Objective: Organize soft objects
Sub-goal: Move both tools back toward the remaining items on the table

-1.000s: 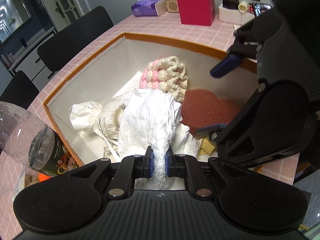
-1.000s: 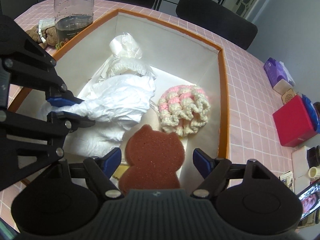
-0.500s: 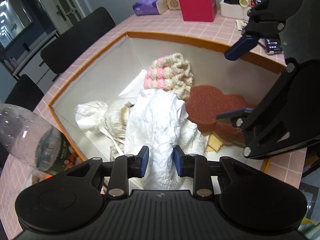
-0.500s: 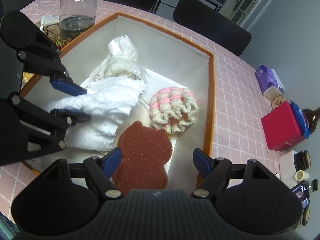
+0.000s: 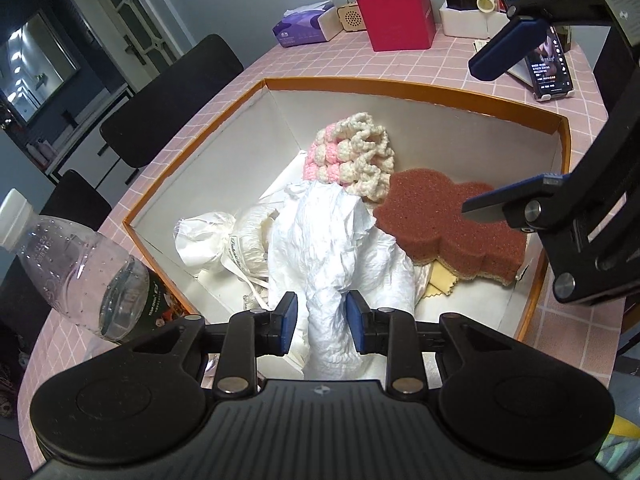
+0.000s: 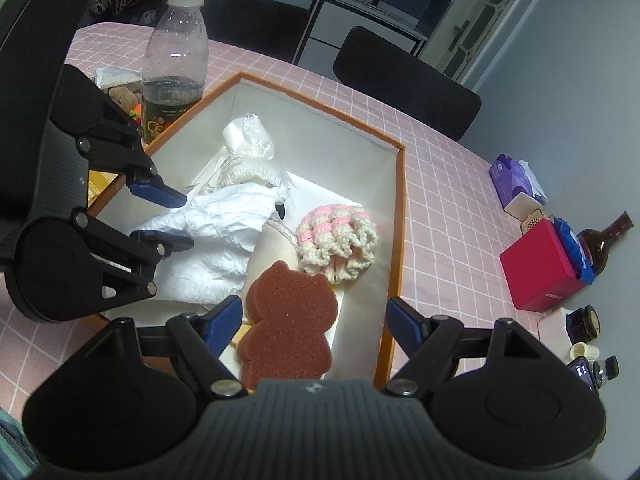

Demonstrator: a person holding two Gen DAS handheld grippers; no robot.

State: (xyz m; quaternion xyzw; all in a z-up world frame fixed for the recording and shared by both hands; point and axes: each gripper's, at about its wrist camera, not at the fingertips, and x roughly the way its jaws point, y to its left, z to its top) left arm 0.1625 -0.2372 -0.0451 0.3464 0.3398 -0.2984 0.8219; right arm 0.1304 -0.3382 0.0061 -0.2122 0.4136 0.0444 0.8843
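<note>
An orange-rimmed white box (image 5: 360, 85) (image 6: 394, 216) holds soft things: a crumpled white cloth (image 5: 340, 248) (image 6: 228, 224), a pink-and-cream crocheted piece (image 5: 352, 156) (image 6: 340, 244), a brown bear-shaped sponge (image 5: 448, 224) (image 6: 288, 320) and a tied white bag (image 5: 208, 236) (image 6: 248, 140). My left gripper (image 5: 322, 324) (image 6: 176, 220) is open, its jaws on either side of the white cloth's near end. My right gripper (image 6: 314, 326) (image 5: 488, 136) is open wide above the sponge, which lies in the box.
A plastic water bottle (image 5: 80, 276) (image 6: 176, 52) stands just outside the box's left corner. A red box (image 5: 396, 16) (image 6: 544, 272), tissue pack (image 5: 304, 28), jars and a phone (image 5: 548, 68) sit at the far end of the pink tiled table (image 5: 340, 60). Black chairs (image 5: 168, 96) stand alongside.
My left gripper opened and let go of the white cloth, which now lies in the box. Both grippers drew back and up from the box.
</note>
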